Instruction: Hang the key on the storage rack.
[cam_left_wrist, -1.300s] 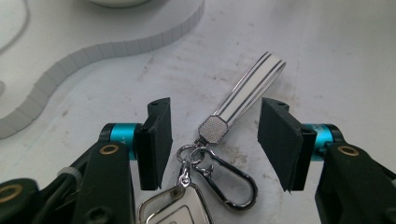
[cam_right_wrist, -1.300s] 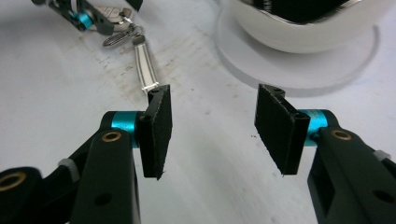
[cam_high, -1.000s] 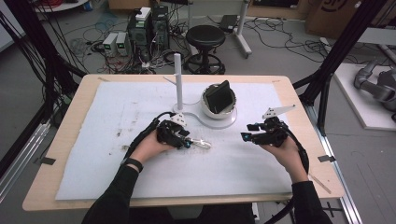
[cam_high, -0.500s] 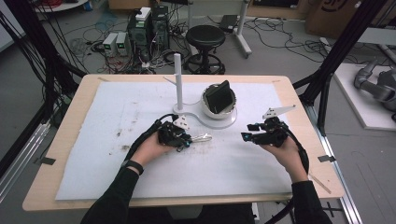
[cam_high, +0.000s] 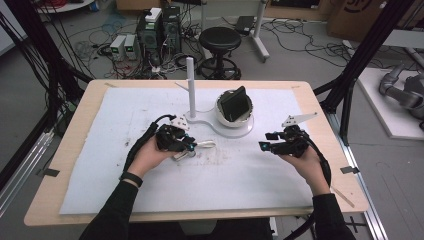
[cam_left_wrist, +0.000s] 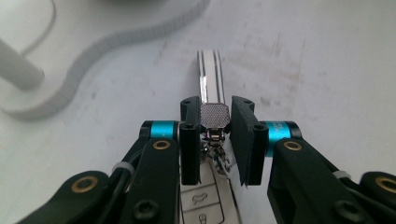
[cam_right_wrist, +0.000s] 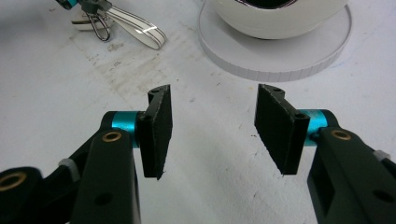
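Note:
A white car key fob (cam_left_wrist: 205, 205) with a knurled metal connector (cam_left_wrist: 215, 115) and a white striped strap (cam_left_wrist: 211, 74) sits at my left gripper (cam_left_wrist: 215, 116). Its jaws have just been closing, and the pads now press on the connector from both sides. In the high view the left gripper (cam_high: 192, 145) is left of centre, with the strap (cam_high: 206, 145) hanging out to its right just above the mat. My right gripper (cam_high: 263, 145) hovers to the right. Its pads (cam_right_wrist: 159, 126) stand wide apart with nothing between them; the strap (cam_right_wrist: 140, 28) lies ahead of it.
A white round stand (cam_high: 235, 131) carries a white bowl (cam_high: 234, 107) with a dark object in it, and a thin white post (cam_high: 190, 85) rises from its left side. A white mat (cam_high: 125, 170) covers the wooden table (cam_high: 75, 130). Cables trail from both grippers.
The left gripper's jaws closed on the key's connector, then the hand rose a little and shifted, taking the key and strap with it. The right hand kept still.

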